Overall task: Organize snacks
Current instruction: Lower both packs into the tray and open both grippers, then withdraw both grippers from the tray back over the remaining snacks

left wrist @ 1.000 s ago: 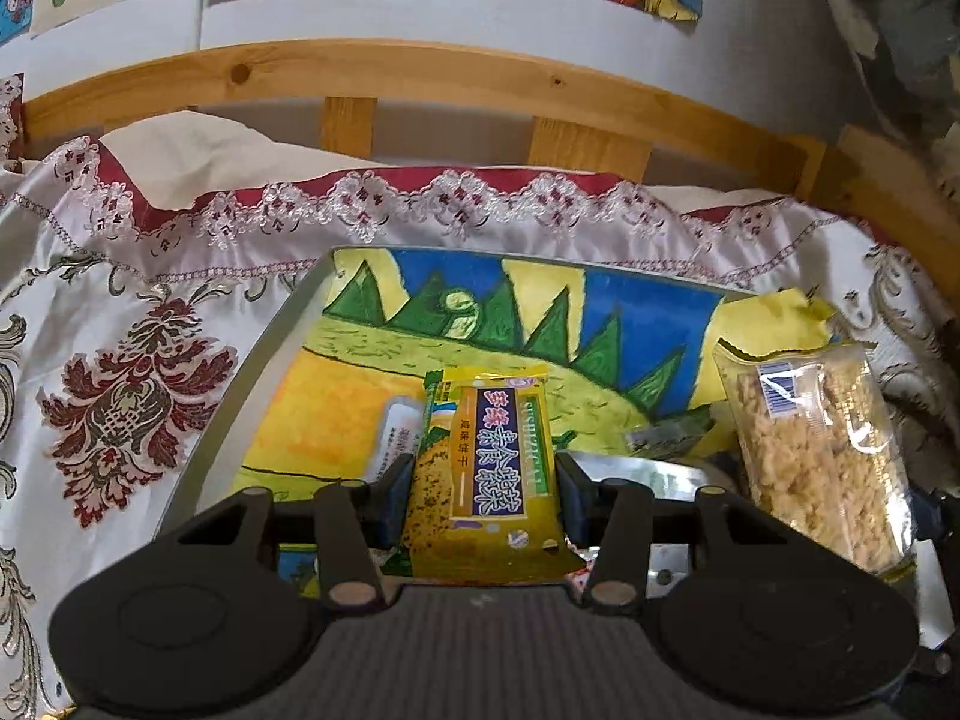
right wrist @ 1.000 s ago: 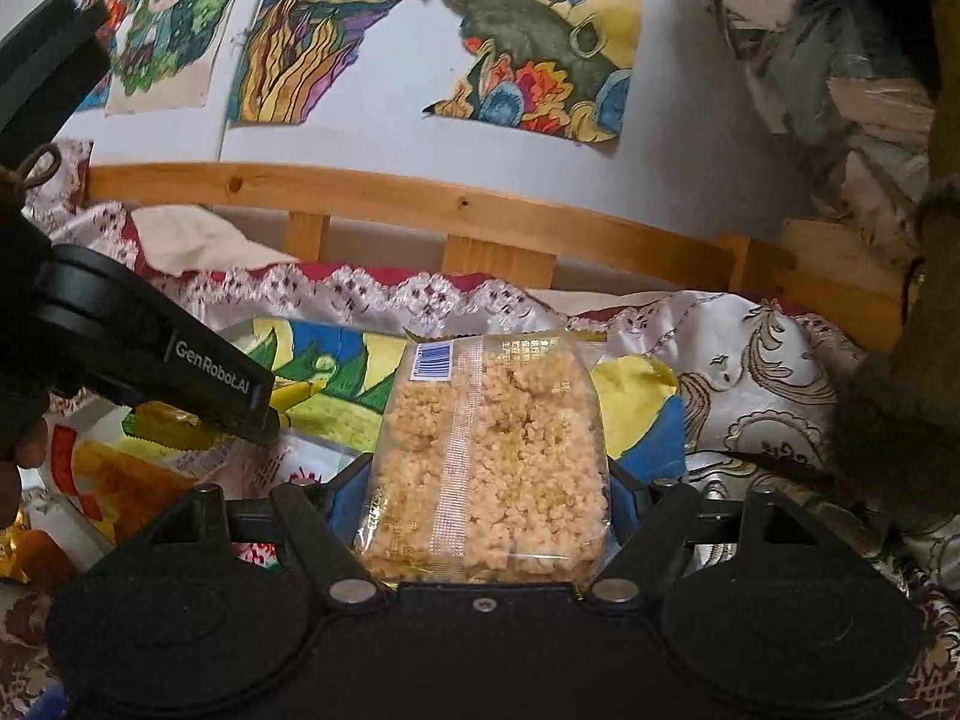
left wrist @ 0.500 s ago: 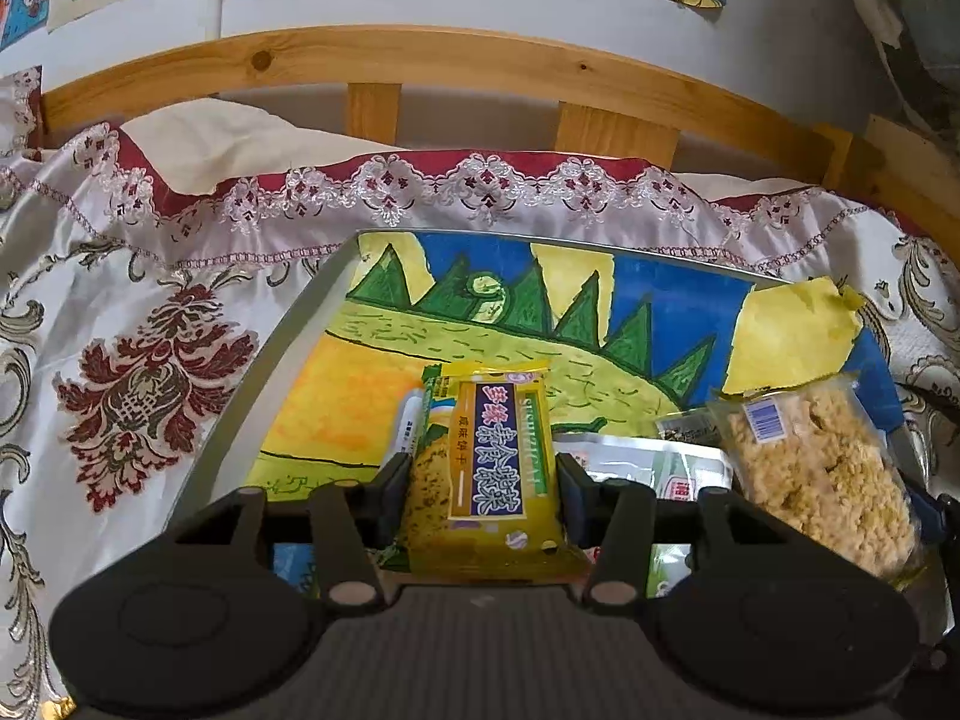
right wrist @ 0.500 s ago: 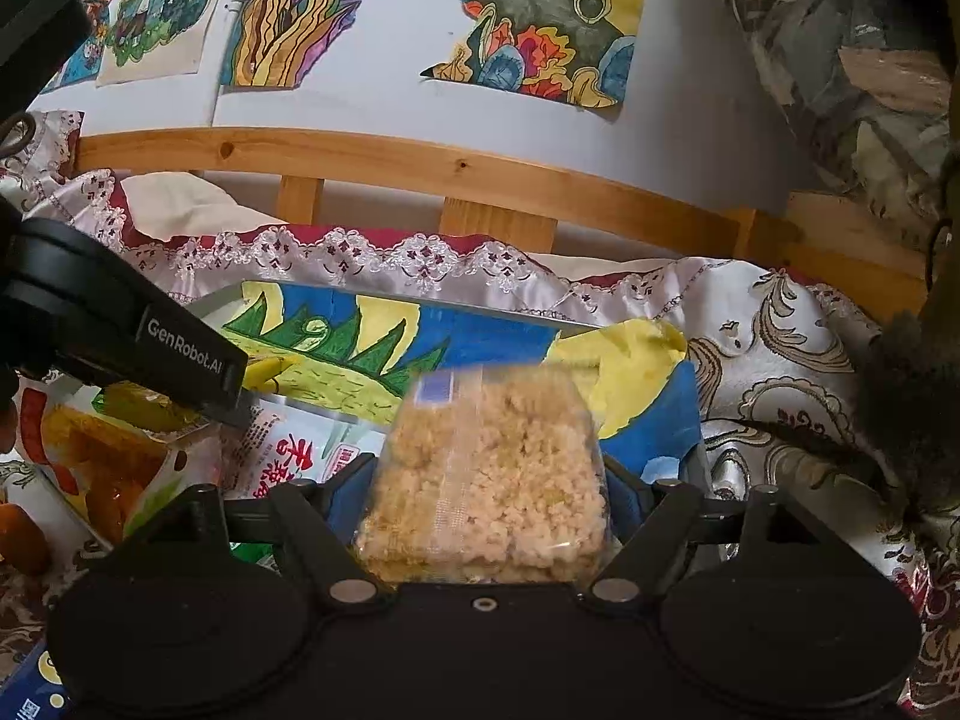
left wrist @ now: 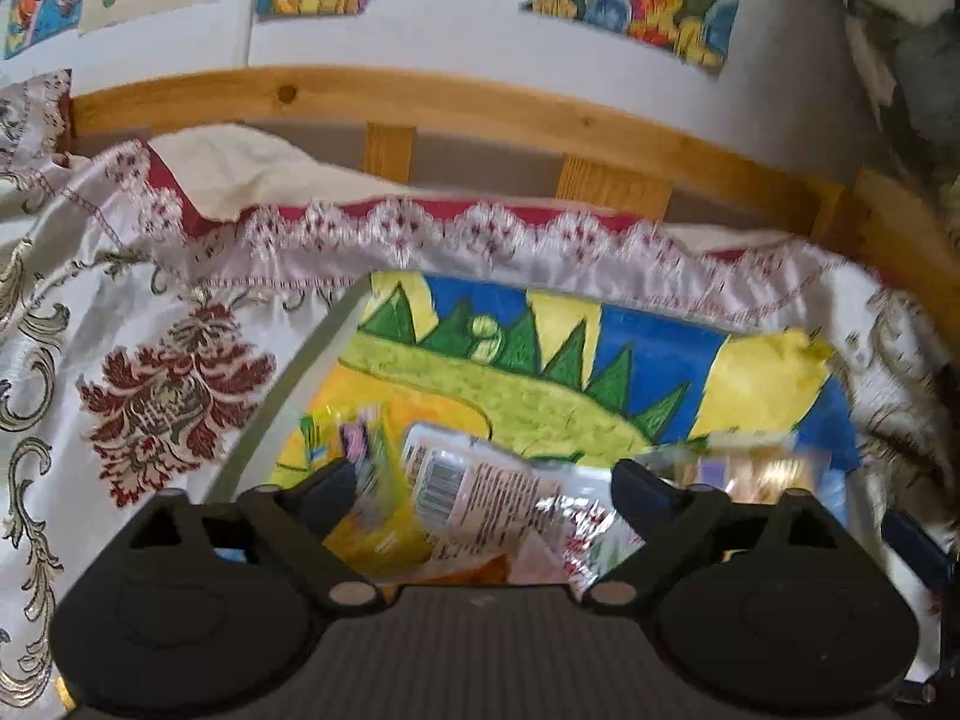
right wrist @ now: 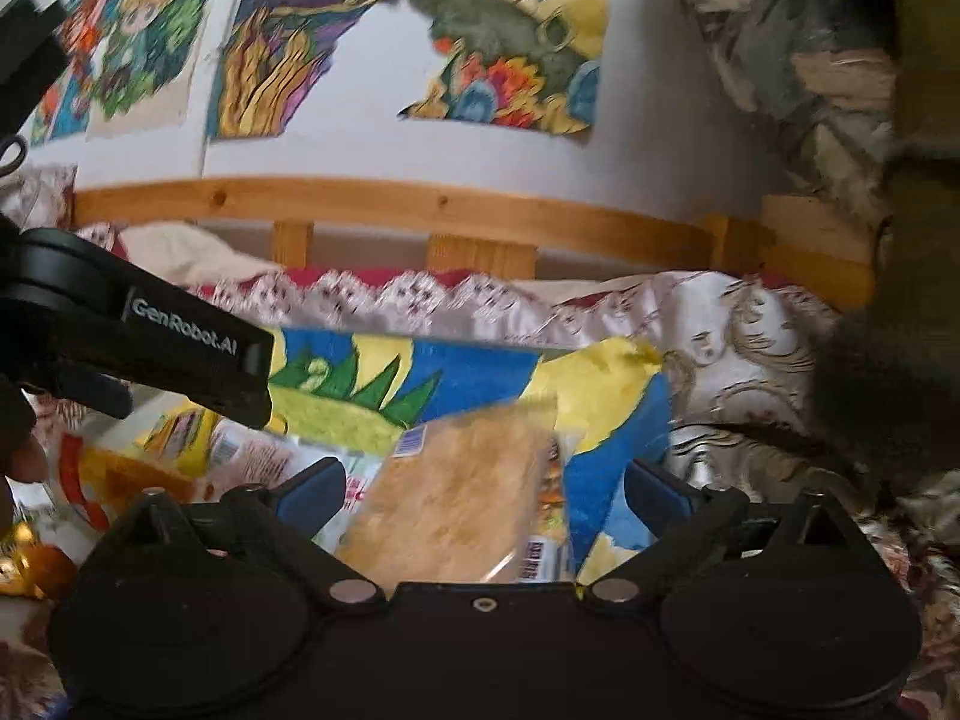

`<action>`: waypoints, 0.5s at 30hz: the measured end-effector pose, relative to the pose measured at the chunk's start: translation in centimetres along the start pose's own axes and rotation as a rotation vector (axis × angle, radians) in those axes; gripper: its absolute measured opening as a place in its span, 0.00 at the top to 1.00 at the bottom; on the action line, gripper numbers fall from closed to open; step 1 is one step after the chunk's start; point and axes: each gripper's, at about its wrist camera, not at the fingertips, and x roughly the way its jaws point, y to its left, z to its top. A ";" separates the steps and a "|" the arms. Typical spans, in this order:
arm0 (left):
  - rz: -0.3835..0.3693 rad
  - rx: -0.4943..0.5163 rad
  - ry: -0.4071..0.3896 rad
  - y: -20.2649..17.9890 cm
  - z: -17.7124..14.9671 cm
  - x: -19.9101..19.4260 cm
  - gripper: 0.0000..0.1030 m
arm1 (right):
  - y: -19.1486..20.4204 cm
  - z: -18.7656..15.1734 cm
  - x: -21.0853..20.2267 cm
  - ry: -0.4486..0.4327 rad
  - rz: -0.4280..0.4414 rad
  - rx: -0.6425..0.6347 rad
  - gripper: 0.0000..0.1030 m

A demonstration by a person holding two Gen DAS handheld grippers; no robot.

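Opening both sets of jaws: my left gripper (left wrist: 483, 489) releases the yellow foil biscuit packet (left wrist: 375, 492), my right gripper (right wrist: 486, 489) the clear crumbly-snack bag (right wrist: 462, 495). Both lie loose between my fingers; withdrawing carelessly could snag them off the painted tray (left wrist: 600, 354).

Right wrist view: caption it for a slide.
Right gripper opening above a clear bag of crispy snacks on a painted tray.

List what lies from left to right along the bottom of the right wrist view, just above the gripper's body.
Orange and yellow snack bag → white packet with a barcode → clear bag of crumbly yellow snack, lying between the opening fingers of the right gripper → painted tray → patterned cloth.
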 end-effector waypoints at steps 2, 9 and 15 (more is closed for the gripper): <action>-0.015 -0.018 -0.033 0.3 0.3 -1.5 0.06 | -0.4 0.7 -1.2 -0.016 -0.011 0.048 0.03; -0.039 -0.052 -0.172 2.7 1.3 -9.0 0.01 | -0.6 4.8 -7.3 -0.114 -0.055 0.107 0.01; -0.021 -0.054 -0.254 5.3 0.4 -15.2 0.01 | -0.1 6.4 -14.1 -0.190 -0.055 0.148 0.01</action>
